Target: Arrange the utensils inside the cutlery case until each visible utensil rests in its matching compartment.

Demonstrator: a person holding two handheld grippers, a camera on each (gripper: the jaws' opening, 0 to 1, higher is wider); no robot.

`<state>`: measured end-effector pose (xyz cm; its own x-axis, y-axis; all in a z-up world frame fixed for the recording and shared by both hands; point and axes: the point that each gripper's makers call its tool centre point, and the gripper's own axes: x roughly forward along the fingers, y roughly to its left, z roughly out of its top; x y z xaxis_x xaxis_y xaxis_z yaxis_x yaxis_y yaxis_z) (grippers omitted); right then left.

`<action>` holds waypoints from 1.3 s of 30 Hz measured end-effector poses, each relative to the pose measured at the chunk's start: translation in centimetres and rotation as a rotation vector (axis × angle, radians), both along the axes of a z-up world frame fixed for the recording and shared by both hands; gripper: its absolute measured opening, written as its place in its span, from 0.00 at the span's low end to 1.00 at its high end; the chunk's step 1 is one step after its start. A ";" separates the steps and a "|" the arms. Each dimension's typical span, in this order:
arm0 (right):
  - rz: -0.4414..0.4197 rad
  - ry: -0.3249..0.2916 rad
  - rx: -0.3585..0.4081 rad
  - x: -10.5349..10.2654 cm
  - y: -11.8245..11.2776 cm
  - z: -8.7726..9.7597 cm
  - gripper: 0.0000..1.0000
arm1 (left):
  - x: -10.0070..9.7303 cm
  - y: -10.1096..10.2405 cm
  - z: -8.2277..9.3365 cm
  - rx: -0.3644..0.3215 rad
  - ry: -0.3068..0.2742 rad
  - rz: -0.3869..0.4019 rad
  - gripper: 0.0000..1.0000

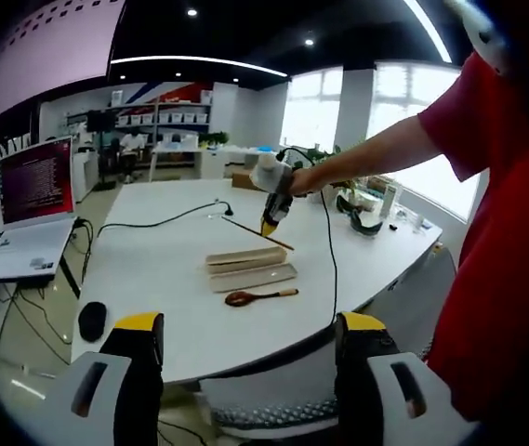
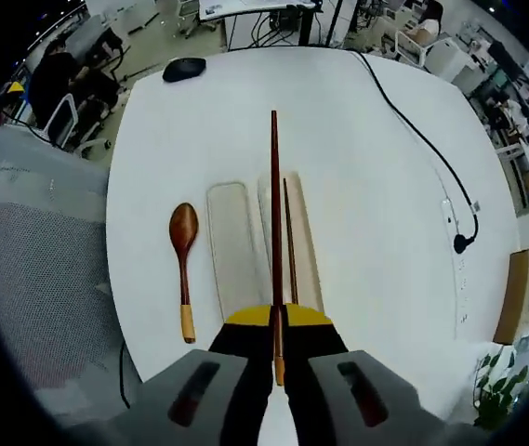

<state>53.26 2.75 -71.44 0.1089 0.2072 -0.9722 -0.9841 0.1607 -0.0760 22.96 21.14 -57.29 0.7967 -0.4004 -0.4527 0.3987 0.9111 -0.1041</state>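
- The right gripper (image 2: 277, 321) has its jaws clamped on one brown chopstick (image 2: 274, 214), which runs straight out from between them, over the cutlery case (image 2: 310, 251) toward the middle of the counter (image 2: 376, 232).
- In the left gripper view the right gripper (image 1: 271, 218) hangs above the counter, held by a person's hand (image 1: 273, 175), with that chopstick (image 1: 259, 233) slanting down toward the case (image 1: 245, 259).
- The left gripper (image 1: 250, 325) sits off the counter's near edge, well apart from every utensil, jaws wide with nothing between them.
- A second chopstick (image 2: 289, 242) lies lengthwise in the case.
- Just beside the case lies its pale lid (image 2: 231, 243), or second tray; I cannot tell which.
- The wooden spoon (image 2: 183, 265) lies on the counter outside the lid, toward the edge by the chair.
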 end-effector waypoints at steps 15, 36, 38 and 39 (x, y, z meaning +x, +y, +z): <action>0.009 0.021 -0.013 2.2 2.2 -1.7 0.00 | -0.3 0.7 -0.4 -0.001 0.019 0.041 0.77; -0.023 0.070 -0.040 2.1 2.6 -5.9 0.00 | -0.3 1.6 -1.4 -0.017 0.060 0.050 0.76; -0.015 0.069 -0.042 1.8 2.6 -6.4 0.00 | -0.2 1.7 -1.5 -0.017 0.065 0.051 0.76; -0.011 0.063 -0.047 1.9 2.5 -6.6 0.00 | -0.2 1.7 -1.6 -0.017 0.066 0.051 0.76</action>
<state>55.13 5.24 -78.00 0.0495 0.1604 -0.9858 -0.9854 0.1691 -0.0219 22.79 22.84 -58.85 0.7851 -0.3677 -0.4985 0.3434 0.9281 -0.1438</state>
